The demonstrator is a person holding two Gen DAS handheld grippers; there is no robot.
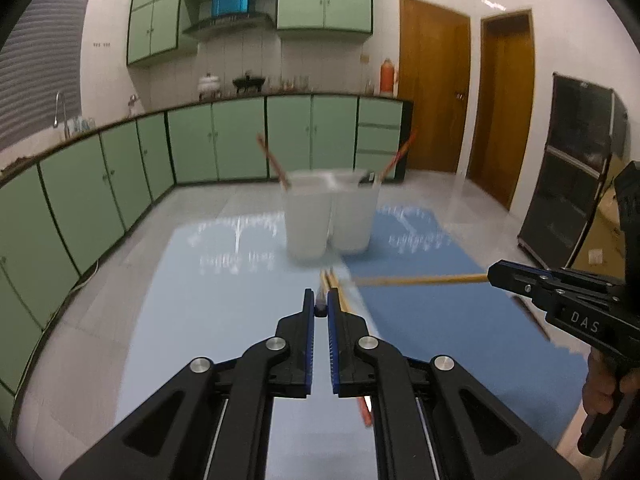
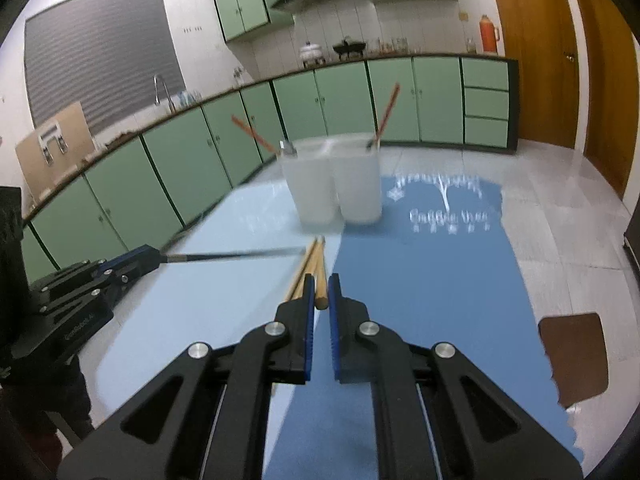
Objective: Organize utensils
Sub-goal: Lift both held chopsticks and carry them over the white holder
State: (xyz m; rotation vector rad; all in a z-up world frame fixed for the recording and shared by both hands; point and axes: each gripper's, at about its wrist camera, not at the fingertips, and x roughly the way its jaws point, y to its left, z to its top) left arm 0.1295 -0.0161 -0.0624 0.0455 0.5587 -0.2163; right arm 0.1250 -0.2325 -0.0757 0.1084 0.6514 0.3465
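"DAS" in white on the right gripper (image 1: 494, 273), jaws clamped on a tan wooden chopstick (image 1: 420, 280), left gripper (image 2: 158, 258) jaws pinching a dark slim utensil (image 2: 232, 256), two frosted white holders (image 2: 332, 178) on the bench (image 2: 192, 312)

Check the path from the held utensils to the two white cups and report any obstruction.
Nothing visible blocks it. Left gripper holds a dark utensil, right gripper a wooden chopstick; bare table lies before the cups.
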